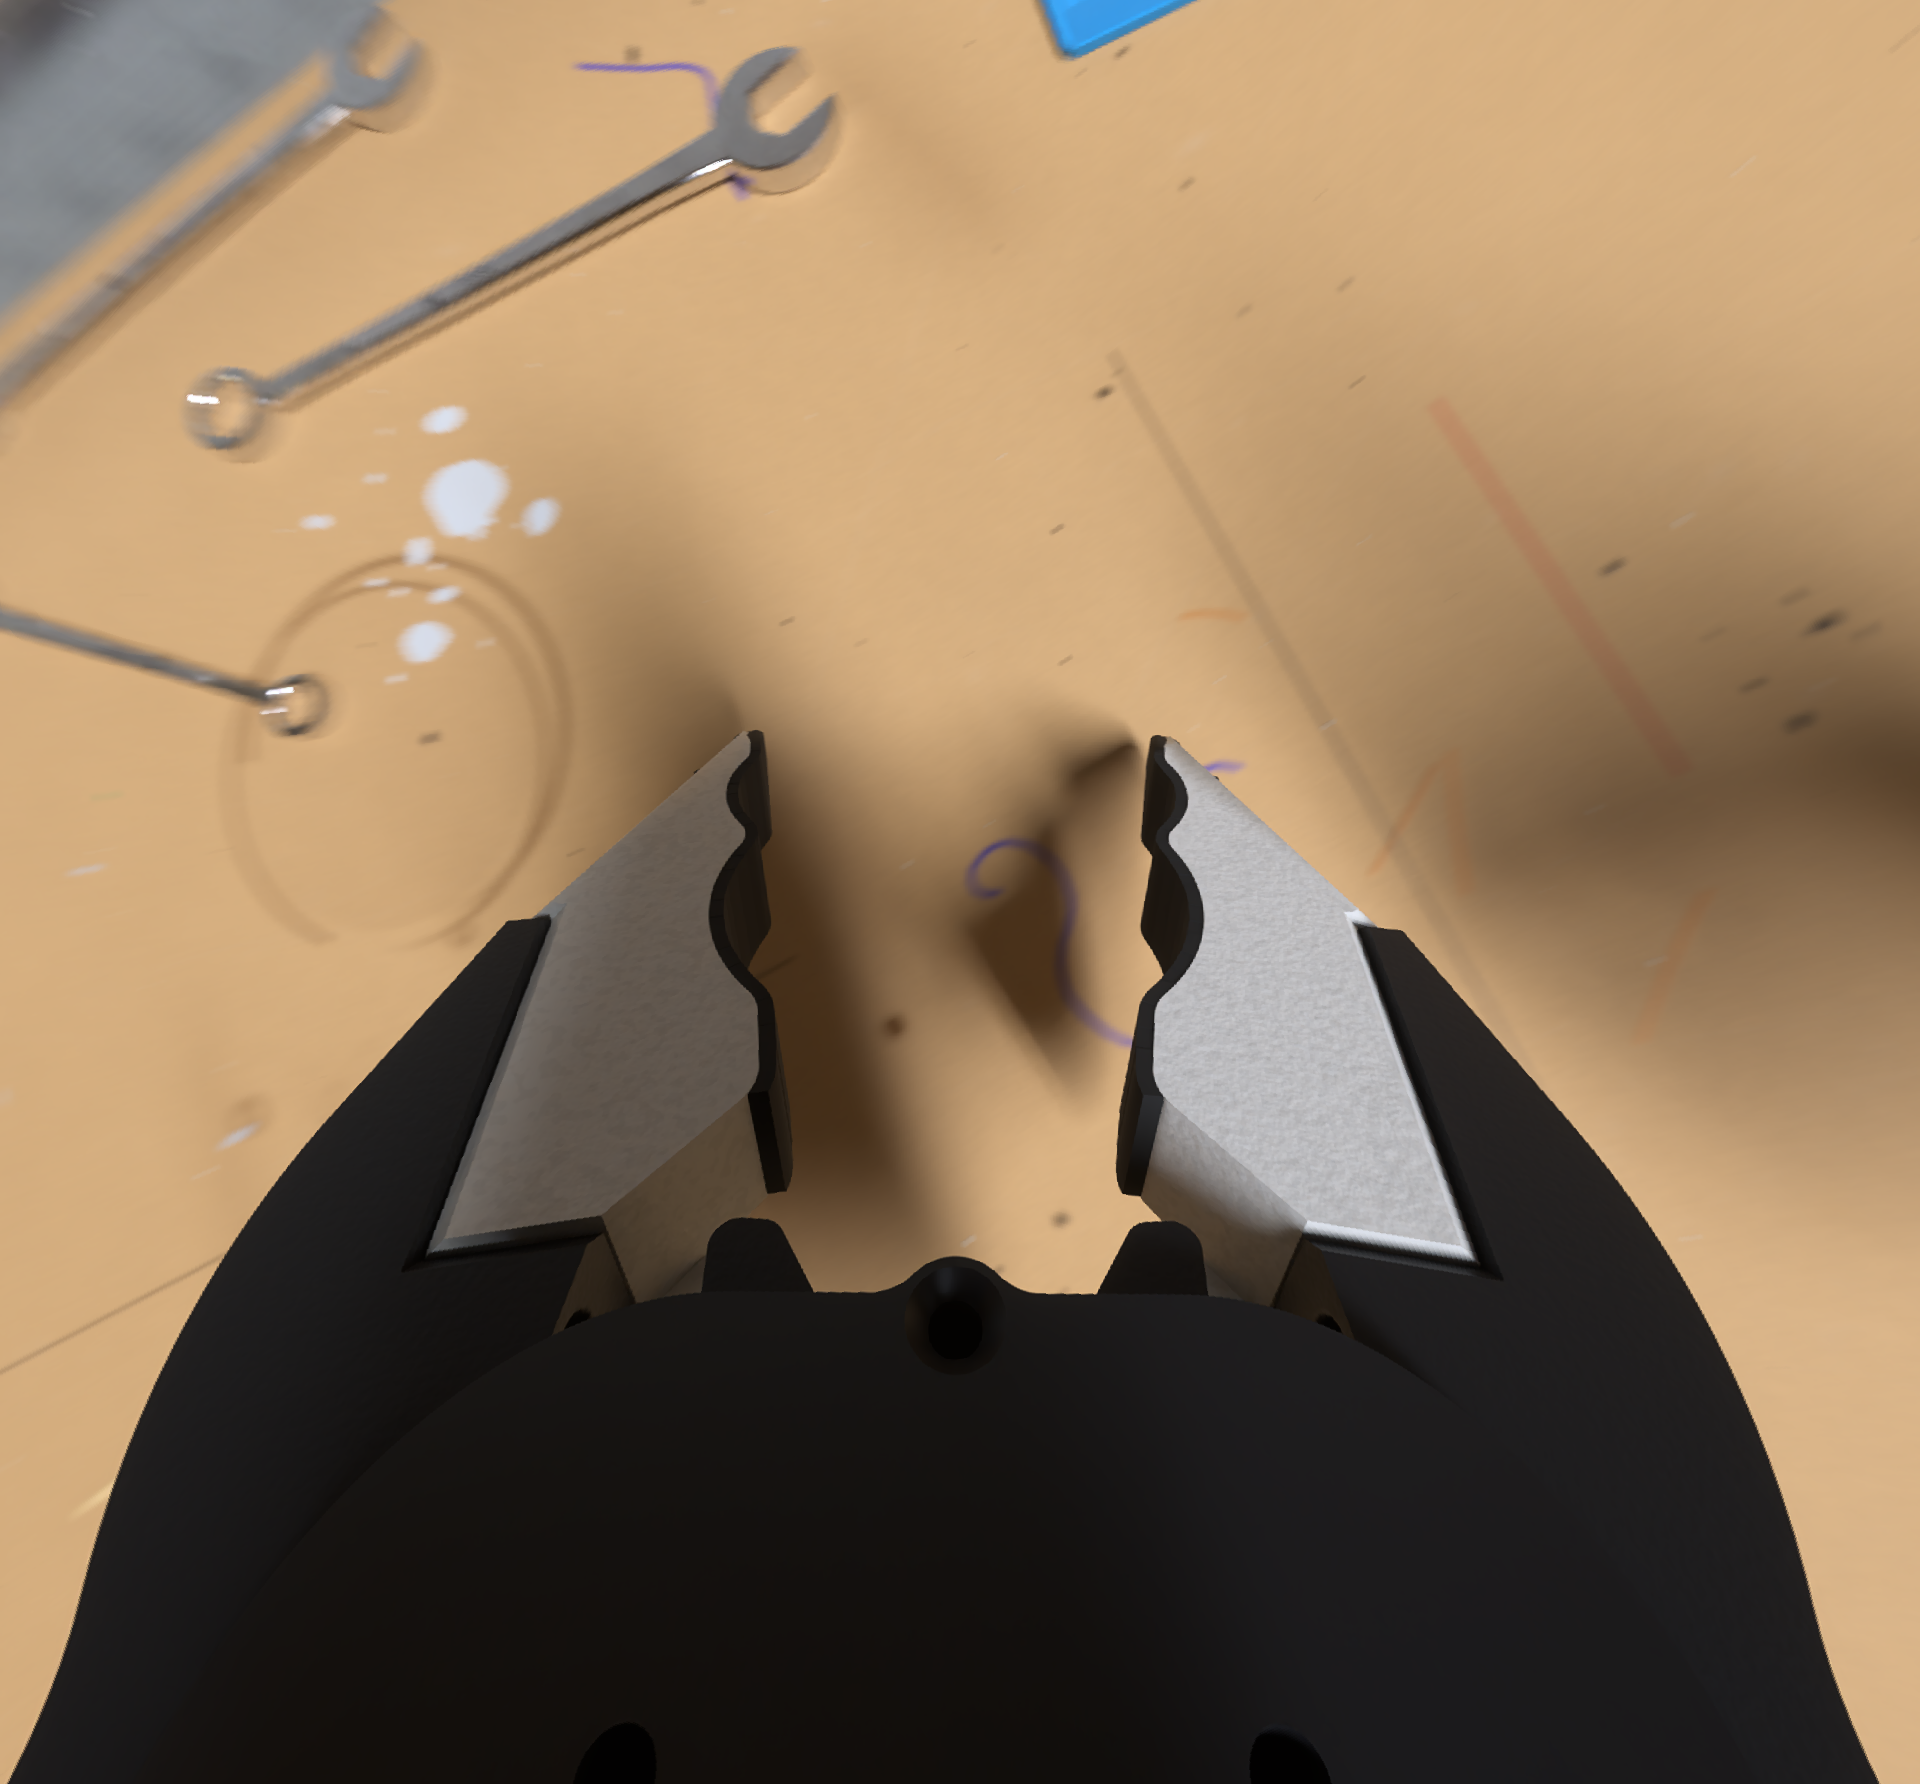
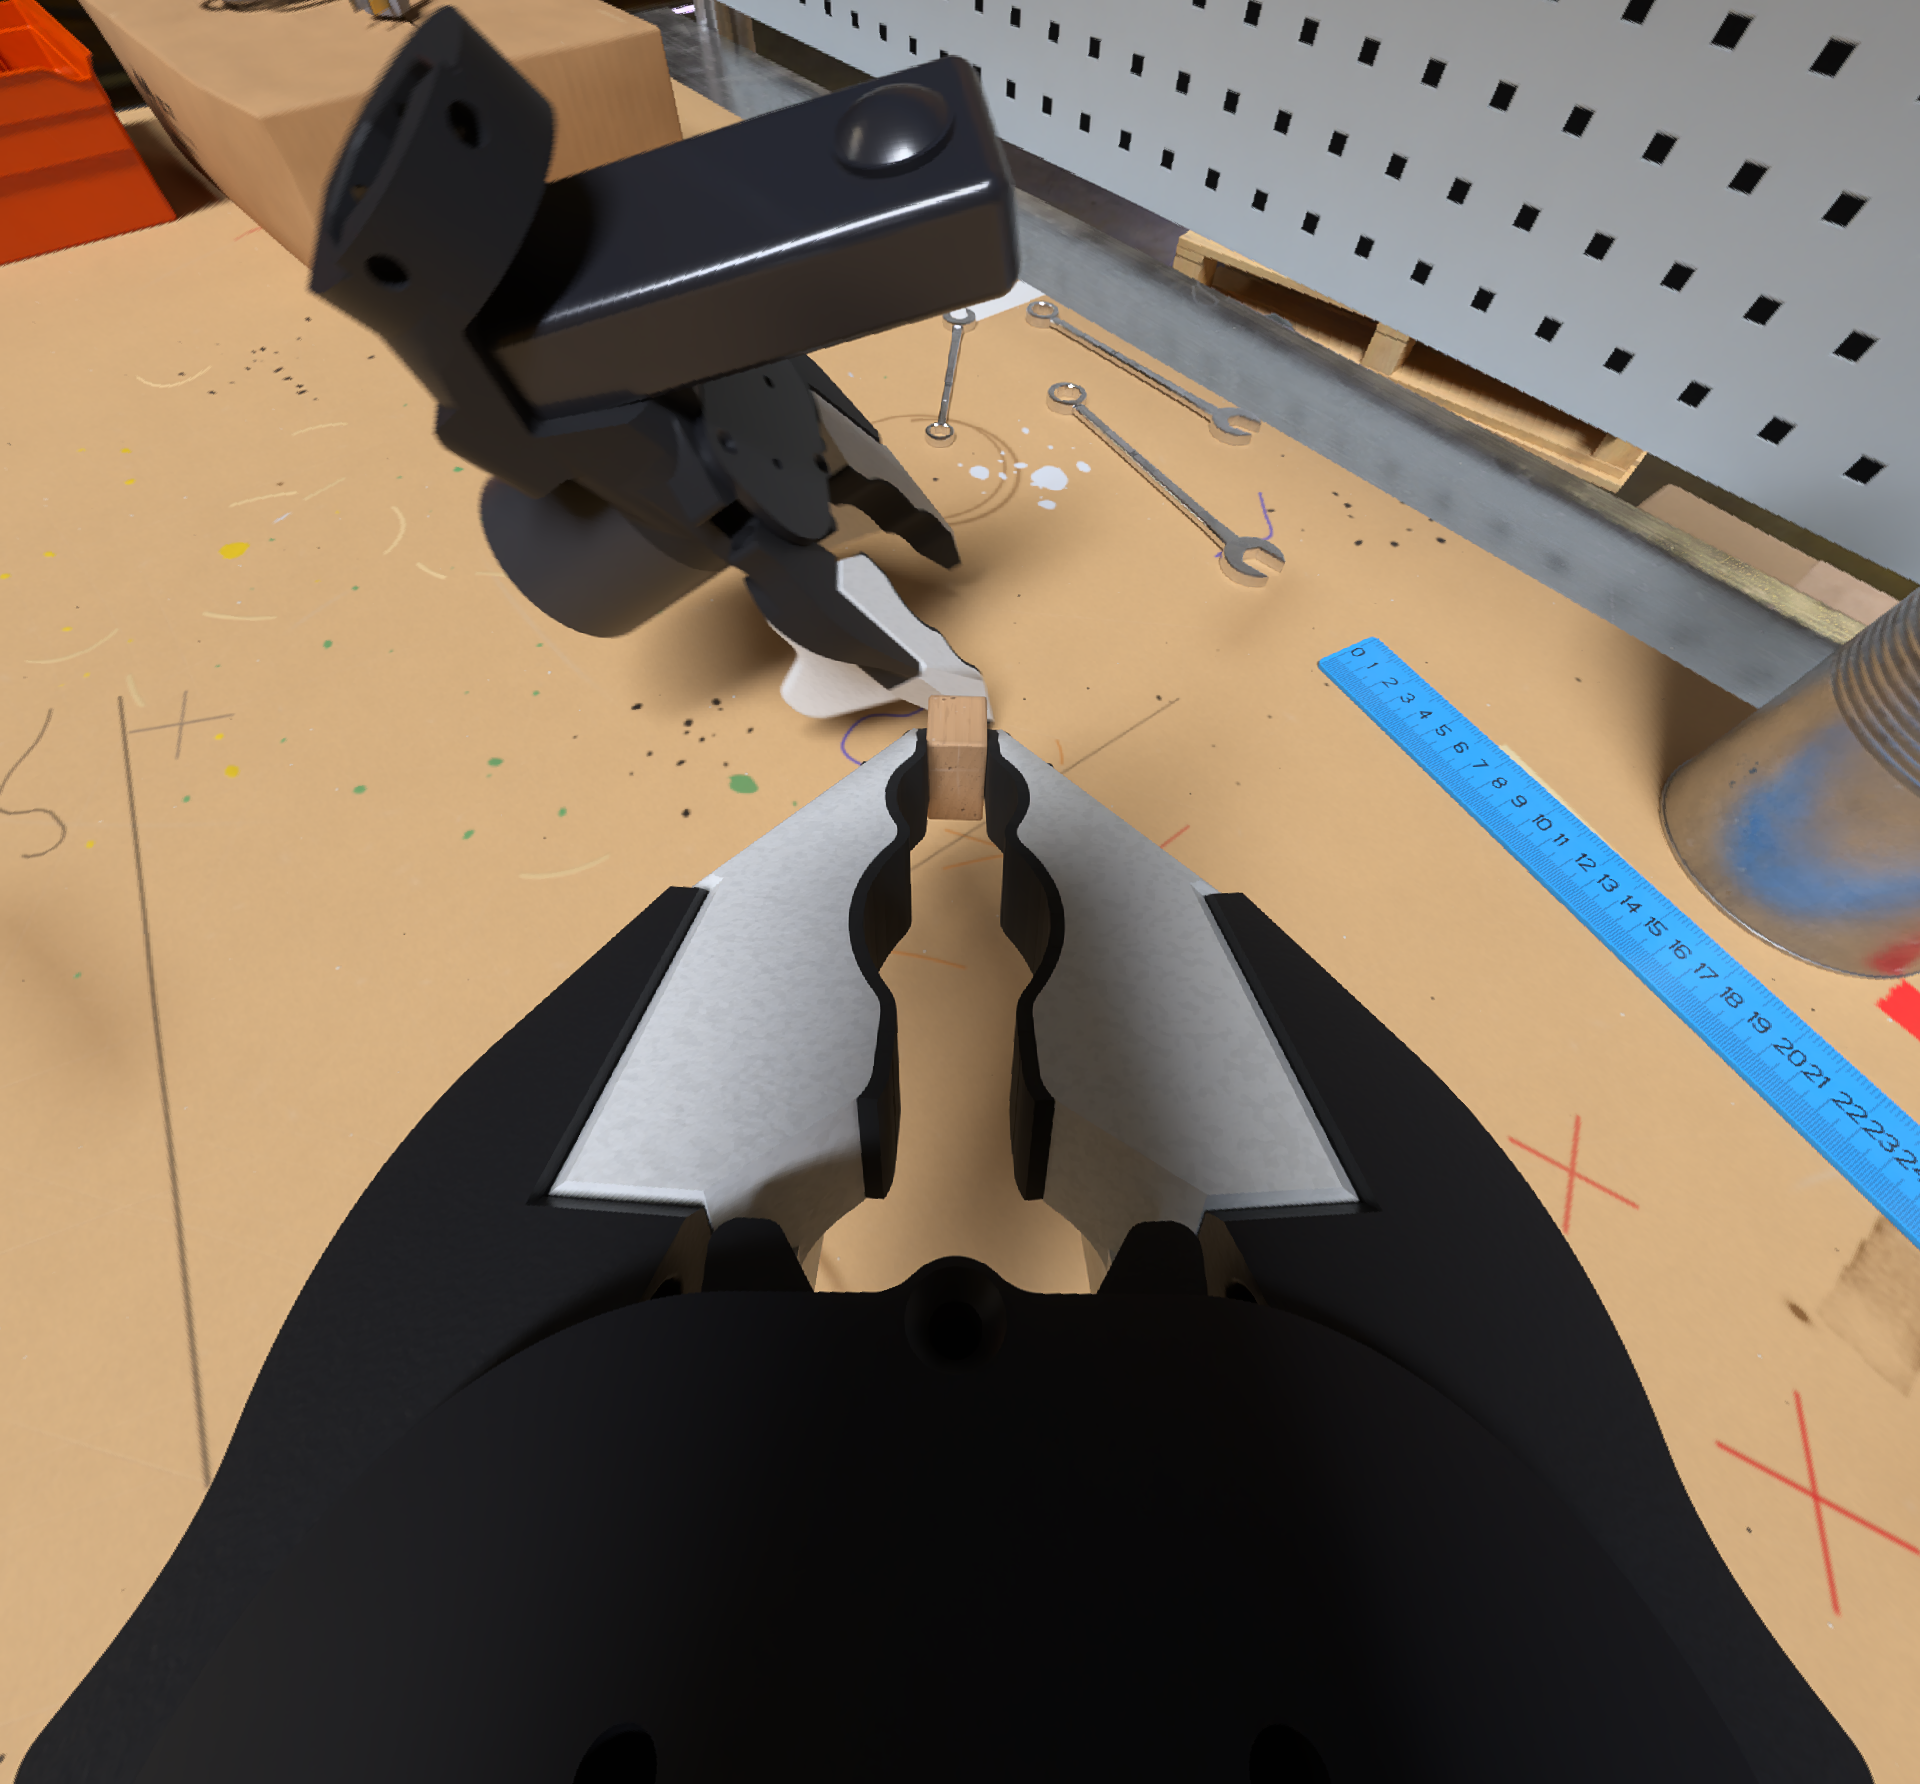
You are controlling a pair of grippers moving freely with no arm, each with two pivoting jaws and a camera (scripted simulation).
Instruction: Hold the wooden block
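A small wooden block point(image 2: 956, 758) stands upright between the tips of my right gripper point(image 2: 956, 747), which is shut on it just above the tan bench top. My left gripper point(image 1: 954, 747) is open and empty, with only the bench surface between its fingers. The block does not show in the left wrist view. In the right wrist view the left gripper point(image 2: 935, 602) hangs just beyond the block, tilted down, its jaws apart and its near fingertip close behind the block.
Three wrenches point(image 2: 1164, 477) lie at the back, also in the left wrist view point(image 1: 520, 248). A blue ruler point(image 2: 1621, 913) lies at the right beside a metal can point(image 2: 1818, 799). A cardboard box point(image 2: 343, 61), an orange bin point(image 2: 52, 134) and a pegboard wall point(image 2: 1455, 72) stand behind.
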